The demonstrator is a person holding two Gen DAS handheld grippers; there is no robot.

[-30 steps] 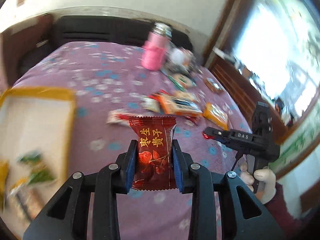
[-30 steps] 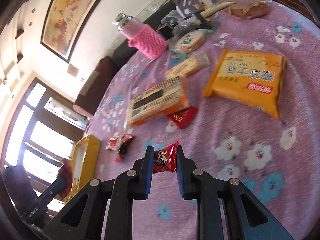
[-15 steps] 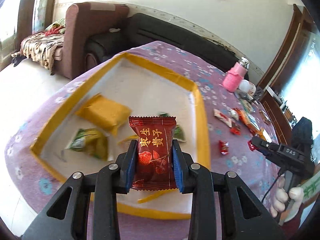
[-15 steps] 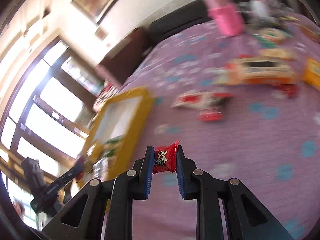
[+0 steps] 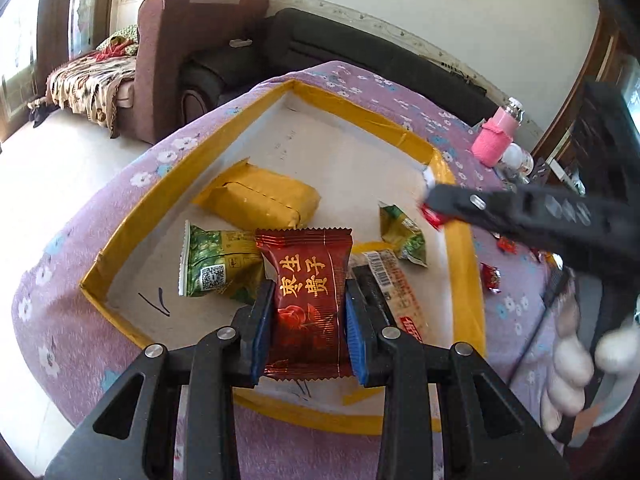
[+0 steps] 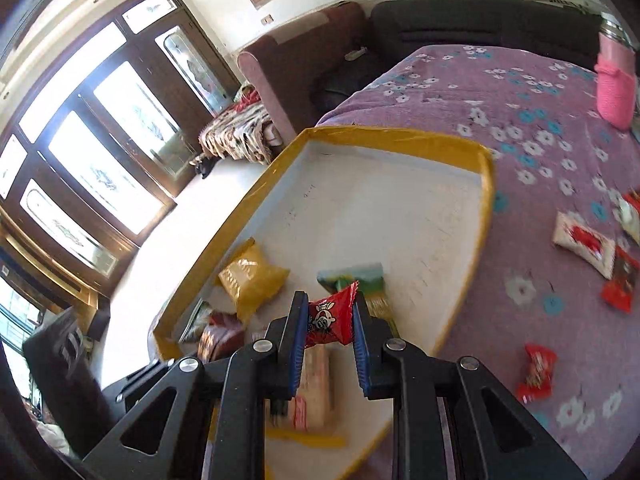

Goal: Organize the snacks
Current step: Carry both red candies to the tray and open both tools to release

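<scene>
Left wrist view: left gripper (image 5: 307, 312) clamps a dark red candy packet (image 5: 306, 300) above the yellow-rimmed tray (image 5: 464, 264). Right gripper (image 6: 329, 330) clamps a small red candy (image 6: 330, 318), tray below.

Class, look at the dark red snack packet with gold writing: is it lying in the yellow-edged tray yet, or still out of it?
Out: the dark red packet is clamped between the left hand-held gripper's pads above the tray.

Left gripper (image 5: 307, 322) clamps a dark-red snack packet (image 5: 306, 300) above the yellow-rimmed tray (image 5: 168, 188).
</scene>
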